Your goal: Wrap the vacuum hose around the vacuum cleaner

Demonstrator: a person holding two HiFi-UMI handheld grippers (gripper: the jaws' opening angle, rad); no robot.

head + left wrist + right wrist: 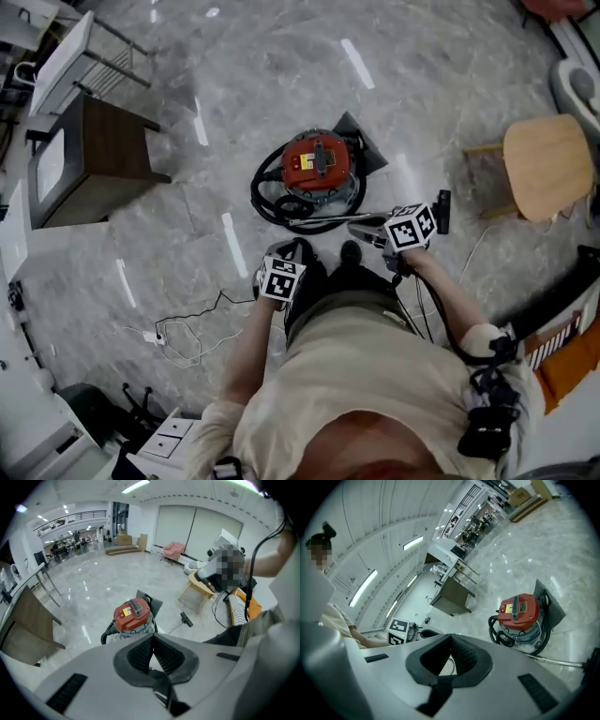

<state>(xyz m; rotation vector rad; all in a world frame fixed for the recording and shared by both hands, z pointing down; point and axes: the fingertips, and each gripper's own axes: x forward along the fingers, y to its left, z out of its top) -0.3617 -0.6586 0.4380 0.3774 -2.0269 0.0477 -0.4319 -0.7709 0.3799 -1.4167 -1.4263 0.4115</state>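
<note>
A red-topped vacuum cleaner (319, 169) stands on the grey floor with its black hose (267, 192) coiled in loops round its base. Its metal wand (323, 219) lies beside it and ends in a black floor nozzle (443, 210). My left gripper (291, 251) is raised in front of my body, shut and holding nothing. My right gripper (361, 228) is also raised, shut and empty, above the wand. The left gripper view shows the vacuum cleaner (133, 615) beyond the closed jaws, and so does the right gripper view, with the vacuum cleaner (520, 616) at the right.
A brown cabinet (98, 155) and a metal rack (89, 56) stand at the left. A wooden stool (544, 164) is at the right. A thin cable with a plug (178, 333) lies on the floor at lower left. A grey mat (361, 141) lies behind the vacuum.
</note>
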